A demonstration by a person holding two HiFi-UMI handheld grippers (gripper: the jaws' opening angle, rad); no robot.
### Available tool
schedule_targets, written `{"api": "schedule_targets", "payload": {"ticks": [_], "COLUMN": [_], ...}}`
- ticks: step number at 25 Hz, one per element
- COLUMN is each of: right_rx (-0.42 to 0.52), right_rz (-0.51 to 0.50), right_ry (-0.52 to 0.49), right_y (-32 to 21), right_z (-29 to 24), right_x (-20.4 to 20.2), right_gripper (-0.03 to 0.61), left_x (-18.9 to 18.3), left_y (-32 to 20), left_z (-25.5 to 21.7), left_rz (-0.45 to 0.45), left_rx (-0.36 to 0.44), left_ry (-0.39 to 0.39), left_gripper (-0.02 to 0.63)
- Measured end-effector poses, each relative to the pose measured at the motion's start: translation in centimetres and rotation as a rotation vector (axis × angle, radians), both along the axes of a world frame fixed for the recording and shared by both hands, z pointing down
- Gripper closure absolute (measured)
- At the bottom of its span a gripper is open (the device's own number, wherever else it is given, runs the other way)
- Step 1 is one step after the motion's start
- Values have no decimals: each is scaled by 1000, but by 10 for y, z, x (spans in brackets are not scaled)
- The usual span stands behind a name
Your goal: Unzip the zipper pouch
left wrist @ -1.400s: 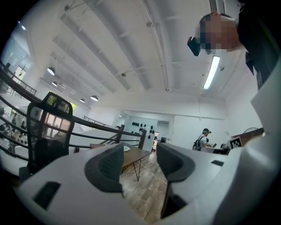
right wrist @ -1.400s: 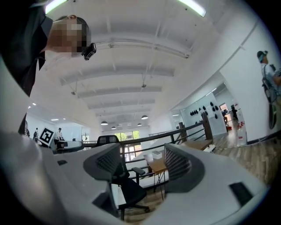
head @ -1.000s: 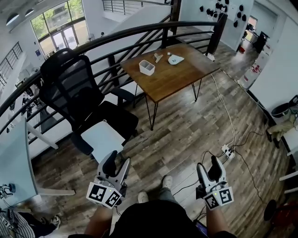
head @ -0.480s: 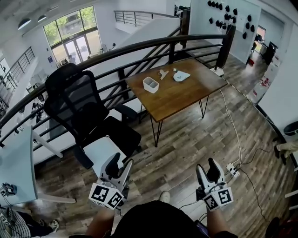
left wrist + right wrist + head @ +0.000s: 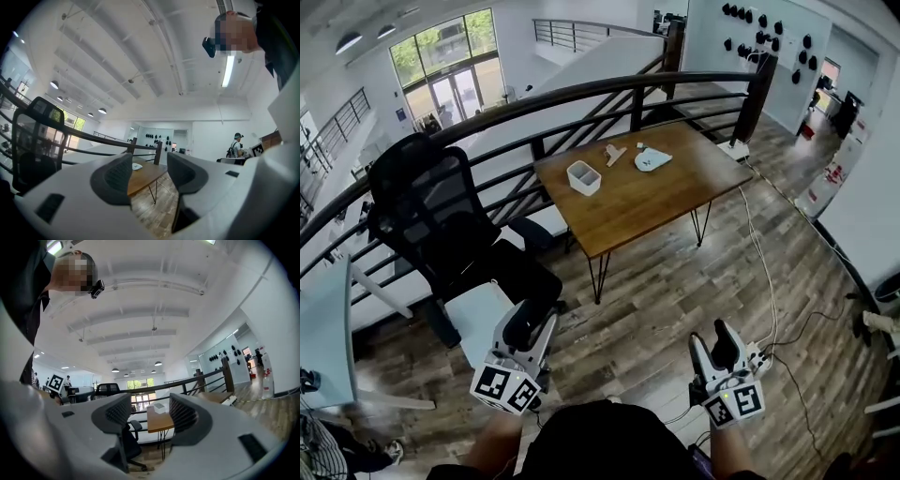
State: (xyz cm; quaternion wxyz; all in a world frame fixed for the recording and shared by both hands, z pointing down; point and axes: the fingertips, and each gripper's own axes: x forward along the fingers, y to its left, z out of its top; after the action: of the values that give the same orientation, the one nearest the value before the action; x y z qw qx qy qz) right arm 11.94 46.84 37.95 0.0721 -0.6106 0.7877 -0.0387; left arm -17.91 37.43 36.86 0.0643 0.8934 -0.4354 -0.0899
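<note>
The pale zipper pouch [image 5: 652, 160] lies on the far end of a wooden table [image 5: 628, 202], several steps ahead of me. A white box [image 5: 583, 177] and a small light object [image 5: 613, 155] lie near it. My left gripper [image 5: 532, 323] and right gripper [image 5: 716, 343] hang low by my body, both open and empty, far from the table. In the left gripper view, the open left gripper [image 5: 149, 172] frames the table [image 5: 143, 177] and the pouch [image 5: 137, 166]. In the right gripper view, the right gripper [image 5: 149, 416] frames the table [image 5: 158, 423] and the box [image 5: 159, 407].
A black office chair [image 5: 431, 216] stands left of my path, with a white panel [image 5: 478, 314] by its base. A dark curved railing [image 5: 581, 80] runs behind the table. Cables and a power strip [image 5: 759, 354] lie on the wood floor at right. A white desk [image 5: 319, 337] is at far left.
The view has moved: the table and chair now sit further left in the frame. Both grippers stay low in front of me, open and empty.
</note>
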Motion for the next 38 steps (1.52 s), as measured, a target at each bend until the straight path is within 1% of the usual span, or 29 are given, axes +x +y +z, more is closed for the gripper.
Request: {"api": "schedule_targets", "payload": {"ticks": [4,9,13,16,20,21,24,28,33,38], "right_rx": [-17,-27,-46,-59,-56,-58,-63,-56,-45,-60], "right_rz": [-5,-17,-27,-20,-2,3,16,40,48,69], "right_ry": [-7,-19,-31,-40,-37,-34,-33,-42,-41,-32], "right_y": [-8,-21,-35,-44,-60,-64,-83,-114,-161,-203], "right_z": [12,16,22,25,28,29,31,28,20,24], "right_x": [23,35,39,41,48,51,61,65,65,68], "right_gripper": [331,342,347,351,361,372,378,386,393,402], "left_x": [27,54,72,77,82,85,95,103,109,112], "left_y": [-11,-25,-36,-45,-74,-80,-100,-134,-179,-223], "left_z": [11,16,12,10,19,21,22,23,20,25], "left_rz": [-5,14,49,54,47,51,74,95,119,148], "left_rx": [-27,-55,-58,-52,-57,-55,-45,-59,-45,-66], "left_ry": [4,-11,-24,-31,-33,-32,-33,-27,-32,-14], "left_gripper": [388,388,388,388,388,388,388,388,388,388]}}
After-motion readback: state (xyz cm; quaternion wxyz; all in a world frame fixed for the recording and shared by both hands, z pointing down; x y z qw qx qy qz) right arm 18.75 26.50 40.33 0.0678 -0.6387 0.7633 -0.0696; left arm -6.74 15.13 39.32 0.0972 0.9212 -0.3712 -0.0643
